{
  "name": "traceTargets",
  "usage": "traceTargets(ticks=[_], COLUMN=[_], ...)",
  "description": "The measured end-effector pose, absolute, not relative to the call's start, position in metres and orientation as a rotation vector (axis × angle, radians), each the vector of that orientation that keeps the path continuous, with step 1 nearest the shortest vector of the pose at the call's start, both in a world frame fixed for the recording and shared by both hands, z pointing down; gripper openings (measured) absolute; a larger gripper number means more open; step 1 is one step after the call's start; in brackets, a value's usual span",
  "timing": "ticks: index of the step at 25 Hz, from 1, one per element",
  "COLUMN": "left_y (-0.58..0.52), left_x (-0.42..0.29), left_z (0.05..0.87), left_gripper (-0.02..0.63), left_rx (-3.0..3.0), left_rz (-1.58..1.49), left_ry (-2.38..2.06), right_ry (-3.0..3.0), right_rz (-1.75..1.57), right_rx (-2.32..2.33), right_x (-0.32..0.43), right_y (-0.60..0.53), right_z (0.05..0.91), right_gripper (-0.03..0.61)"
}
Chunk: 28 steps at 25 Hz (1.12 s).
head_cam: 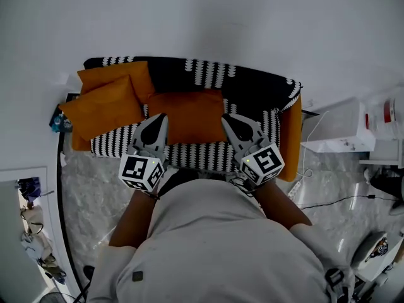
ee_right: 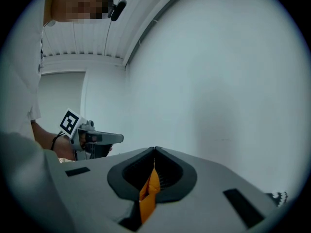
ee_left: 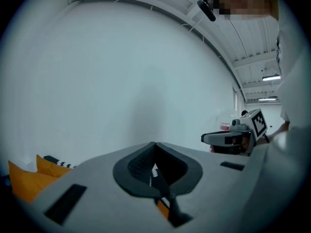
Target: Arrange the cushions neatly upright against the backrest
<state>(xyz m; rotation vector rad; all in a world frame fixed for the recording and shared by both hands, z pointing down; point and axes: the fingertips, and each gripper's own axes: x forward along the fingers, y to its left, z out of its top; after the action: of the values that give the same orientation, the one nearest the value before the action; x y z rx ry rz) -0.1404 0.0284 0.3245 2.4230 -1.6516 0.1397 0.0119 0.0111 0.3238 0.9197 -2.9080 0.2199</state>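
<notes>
An orange cushion (head_cam: 189,115) lies in the middle of the black-and-white patterned sofa (head_cam: 252,84), between my two grippers. My left gripper (head_cam: 159,117) is shut at its left edge; in the left gripper view a strip of patterned and orange fabric (ee_left: 164,208) shows between the closed jaws. At the cushion's right edge my right gripper (head_cam: 228,118) is shut, pinching a fold of orange fabric (ee_right: 148,195). Two more orange cushions sit at the sofa's left end, one (head_cam: 117,76) against the backrest and one (head_cam: 101,109) tilted in front of it. Both gripper cameras face the bare wall.
An orange panel (head_cam: 290,137) lies along the sofa's right end. A white unit (head_cam: 338,131) stands to the right, with cables (head_cam: 334,201) across the marble floor. Small blue items (head_cam: 58,120) sit by the sofa's left end. The white wall is right behind the backrest.
</notes>
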Motion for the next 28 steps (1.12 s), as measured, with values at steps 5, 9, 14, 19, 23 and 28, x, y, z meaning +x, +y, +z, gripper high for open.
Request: traceTargets(ticks=[5,9,14,19,23,28], left_y=[-0.011,-0.037,-0.062,-0.081,-0.096,-0.112], left_x=[-0.175,-0.201,-0.221,-0.222,-0.221,-0.215], left_z=[0.33,0.339,0.348,0.358,0.373,0.397], left_gripper=[0.009,0.009,0.009,0.009,0.011,0.011], left_rx=[2.443,2.459,2.482,2.502,2.502,2.498], left_rz=[0.159,0.18,0.193,0.226,0.261,0.314], left_ry=[-1.588,-1.531,-1.463,-1.402,-1.371,-1.329], right_ry=[-2.873,-2.841,-2.79,-2.755,-2.743,-2.733], right_rz=[0.232,0.245,0.269,0.282,0.281,0.281], right_rx=[0.967,1.004,1.038,1.049,1.018,0.952], right_x=[-0.024,-0.048,-0.071,-0.078,-0.08,-0.078], right_y=[-0.026,-0.048,-0.065,-0.077,-0.094,-0.119], right_z=[0.326,0.331,0.343,0.352,0.362,0.383], right_gripper=[0.026,0.026,0.026,0.026,0.028,0.029])
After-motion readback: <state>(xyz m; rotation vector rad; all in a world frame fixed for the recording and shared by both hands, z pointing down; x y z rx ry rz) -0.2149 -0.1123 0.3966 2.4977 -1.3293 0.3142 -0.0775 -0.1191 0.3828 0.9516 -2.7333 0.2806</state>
